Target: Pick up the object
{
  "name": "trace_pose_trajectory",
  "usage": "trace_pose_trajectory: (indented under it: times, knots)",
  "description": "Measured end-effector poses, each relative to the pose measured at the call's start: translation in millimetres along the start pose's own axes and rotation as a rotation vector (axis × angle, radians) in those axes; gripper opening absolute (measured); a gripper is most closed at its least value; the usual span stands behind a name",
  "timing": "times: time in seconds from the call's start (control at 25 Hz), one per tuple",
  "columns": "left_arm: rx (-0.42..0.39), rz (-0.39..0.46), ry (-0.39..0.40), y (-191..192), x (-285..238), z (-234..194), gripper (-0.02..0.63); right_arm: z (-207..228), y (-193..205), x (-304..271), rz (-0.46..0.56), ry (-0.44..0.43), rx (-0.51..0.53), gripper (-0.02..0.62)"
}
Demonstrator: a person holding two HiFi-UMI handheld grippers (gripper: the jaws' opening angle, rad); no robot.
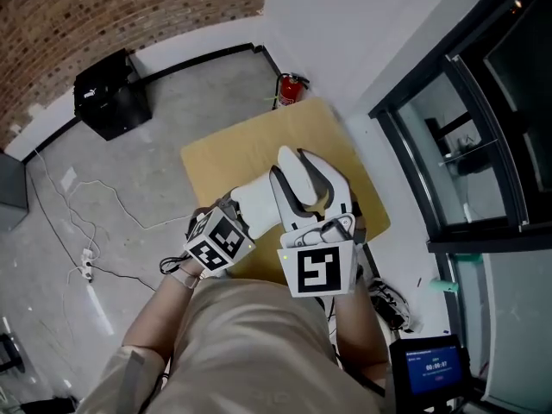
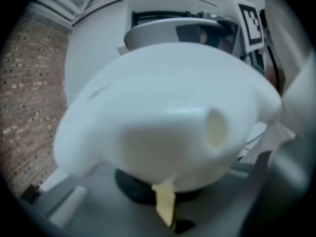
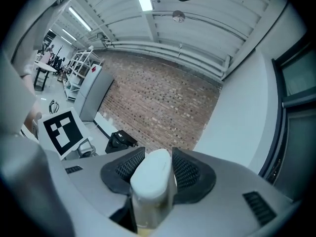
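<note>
A smooth white plastic object [image 1: 297, 172] is held up in the air over a small wooden table [image 1: 226, 155]. My right gripper [image 1: 308, 181] points away from me and is shut on it; in the right gripper view the object's rounded end [image 3: 152, 174] sits pinched between the two black ribbed pads [image 3: 190, 174]. My left gripper [image 1: 252, 209] comes in from the lower left. In the left gripper view the white object [image 2: 163, 117], with a round hole in its side, fills the picture, and its underside rests on the dark pad [image 2: 133, 191]. This gripper looks shut on it too.
A red fire extinguisher [image 1: 290, 89] stands by the wall behind the table. A black box [image 1: 110, 95] sits on the concrete floor at the far left, with cables [image 1: 86, 231] trailing nearby. Dark-framed glass [image 1: 483, 119] runs along the right. A small screen [image 1: 429, 365] shows at the lower right.
</note>
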State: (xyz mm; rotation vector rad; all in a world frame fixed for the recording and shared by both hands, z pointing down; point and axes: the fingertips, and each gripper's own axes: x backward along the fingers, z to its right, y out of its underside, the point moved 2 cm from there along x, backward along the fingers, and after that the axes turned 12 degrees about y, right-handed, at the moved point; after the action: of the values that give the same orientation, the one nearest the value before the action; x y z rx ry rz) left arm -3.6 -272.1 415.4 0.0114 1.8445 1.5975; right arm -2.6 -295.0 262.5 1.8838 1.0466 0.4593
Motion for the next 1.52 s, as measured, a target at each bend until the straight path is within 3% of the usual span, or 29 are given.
trace_pose_trajectory:
  times: [0.4,0.8,1.52]
  knots:
    - [0.016,-0.005,-0.025,1,7,6,-0.011,-5,-4,2,0.004,-0.046,-0.002,0.179]
    - [0.004,0.005,-0.033,4,22,9,-0.011,-16,-13,8,-0.01,-0.038,0.011,0.179]
    - [0.007,0.021,-0.031,-13,-5,16,-0.011,10,-1,23,0.02,0.001,0.031,0.179]
